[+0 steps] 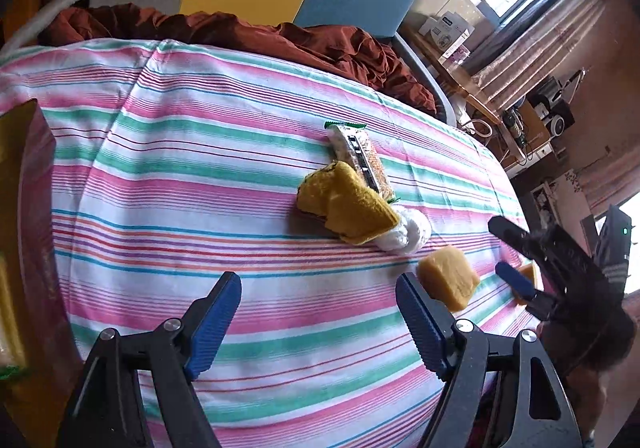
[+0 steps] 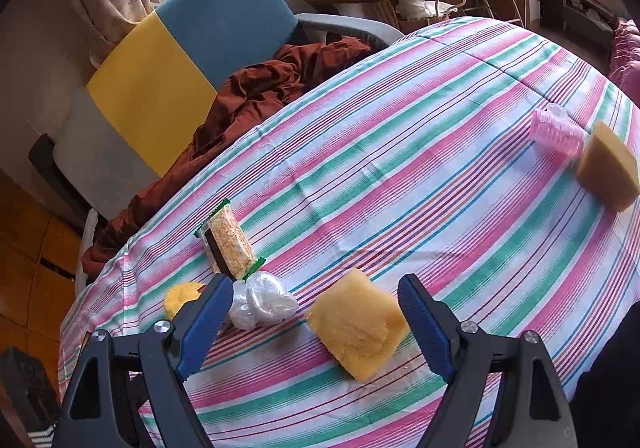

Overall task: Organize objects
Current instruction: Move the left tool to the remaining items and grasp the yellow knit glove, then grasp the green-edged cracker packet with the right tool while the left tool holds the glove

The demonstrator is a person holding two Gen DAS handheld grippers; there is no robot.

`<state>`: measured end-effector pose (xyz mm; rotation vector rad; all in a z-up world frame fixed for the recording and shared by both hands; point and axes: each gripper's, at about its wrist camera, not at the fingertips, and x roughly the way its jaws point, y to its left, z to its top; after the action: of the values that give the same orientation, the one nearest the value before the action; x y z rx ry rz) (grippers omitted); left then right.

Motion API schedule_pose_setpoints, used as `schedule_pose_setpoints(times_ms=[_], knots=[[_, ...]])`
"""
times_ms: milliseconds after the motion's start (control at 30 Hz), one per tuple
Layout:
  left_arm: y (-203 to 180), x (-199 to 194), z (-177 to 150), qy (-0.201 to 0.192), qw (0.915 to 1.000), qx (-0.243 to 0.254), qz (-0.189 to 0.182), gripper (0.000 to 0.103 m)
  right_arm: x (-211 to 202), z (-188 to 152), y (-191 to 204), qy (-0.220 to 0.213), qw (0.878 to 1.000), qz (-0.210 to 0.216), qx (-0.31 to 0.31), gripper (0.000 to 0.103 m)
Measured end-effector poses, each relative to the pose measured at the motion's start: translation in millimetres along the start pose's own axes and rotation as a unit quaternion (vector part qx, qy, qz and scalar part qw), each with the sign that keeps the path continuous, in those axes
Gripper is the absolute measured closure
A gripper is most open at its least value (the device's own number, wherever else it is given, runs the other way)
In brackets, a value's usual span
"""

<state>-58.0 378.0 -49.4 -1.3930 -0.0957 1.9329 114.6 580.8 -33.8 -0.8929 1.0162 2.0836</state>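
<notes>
The left gripper (image 1: 318, 318) hangs above bare striped tablecloth (image 1: 200, 176) with its jaws apart and nothing between them; no object lies in its line of reach, so it appears to be in transit rather than committed to a pick. The right gripper (image 2: 316, 322) has its jaws spread wide and brackets the near sponge block (image 2: 358, 332), which rests on the cloth untouched by either pad; this framing suggests the sponge is the next item to be gathered.

Materials: the sponge block is a porous yellow foam slab with soft, rounded corners; a second sponge (image 2: 608, 166) lies well apart toward the far right, just beside a ribbed pink roller (image 2: 558, 136). A crumpled clear plastic bag (image 2: 262, 304) sits near the left finger; a snack bar (image 2: 228, 244) in a glossy wrapper with green crimped ends lies behind it; a yellow fabric pouch (image 1: 346, 204) of fuzzy cloth overlaps the snack bar.
</notes>
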Motion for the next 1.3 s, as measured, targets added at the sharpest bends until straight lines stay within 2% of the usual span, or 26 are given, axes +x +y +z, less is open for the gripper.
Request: schedule_pose_setpoints(times_ms=[233, 400, 467, 500, 533, 733, 900, 1000, 1133, 1300], knots=[[-7, 38, 37, -0.001, 0.9984, -0.054, -0.017, 0.022, 5, -1, 1, 0.01, 1.0, 0.005, -0.001, 0.017], [-6, 73, 53, 0.013, 0.9974, -0.071, 0.002, 0.023, 6, 2, -4, 0.009, 1.0, 0.004, 0.01, 0.017], [-5, 84, 55, 0.019, 0.9974, -0.069, 0.009, 0.027, 7, 3, -6, 0.007, 1.0, 0.002, 0.014, 0.017], [-7, 83, 55, 0.007, 0.9983, -0.055, 0.018, 0.038, 7, 4, -7, 0.006, 1.0, 0.0, 0.016, 0.017], [-10, 84, 54, 0.006, 0.9992, -0.034, 0.022, 0.058, 7, 4, -8, 0.005, 1.0, -0.001, 0.018, 0.017], [-2, 64, 25, 0.004, 0.9999, 0.01, 0.007, 0.063, 9, 4, -5, 0.006, 1.0, -0.004, 0.008, 0.017], [-1, 32, -23, -0.003, 0.9976, 0.068, 0.015, 0.063, 13, 2, -1, 0.017, 1.0, -0.003, -0.005, 0.017], [0, 17, -53, 0.001, 0.9961, 0.088, 0.005, 0.063, 10, 1, 2, 0.011, 1.0, -0.002, -0.014, 0.017], [3, 0, -88, -0.015, 0.9928, 0.119, 0.003, 0.062, 7, 1, 3, 0.003, 1.0, -0.001, -0.016, 0.017], [3, 3, -93, -0.031, 0.9909, 0.131, 0.005, 0.062, 11, 0, 5, 0.012, 1.0, 0.002, -0.021, 0.02]])
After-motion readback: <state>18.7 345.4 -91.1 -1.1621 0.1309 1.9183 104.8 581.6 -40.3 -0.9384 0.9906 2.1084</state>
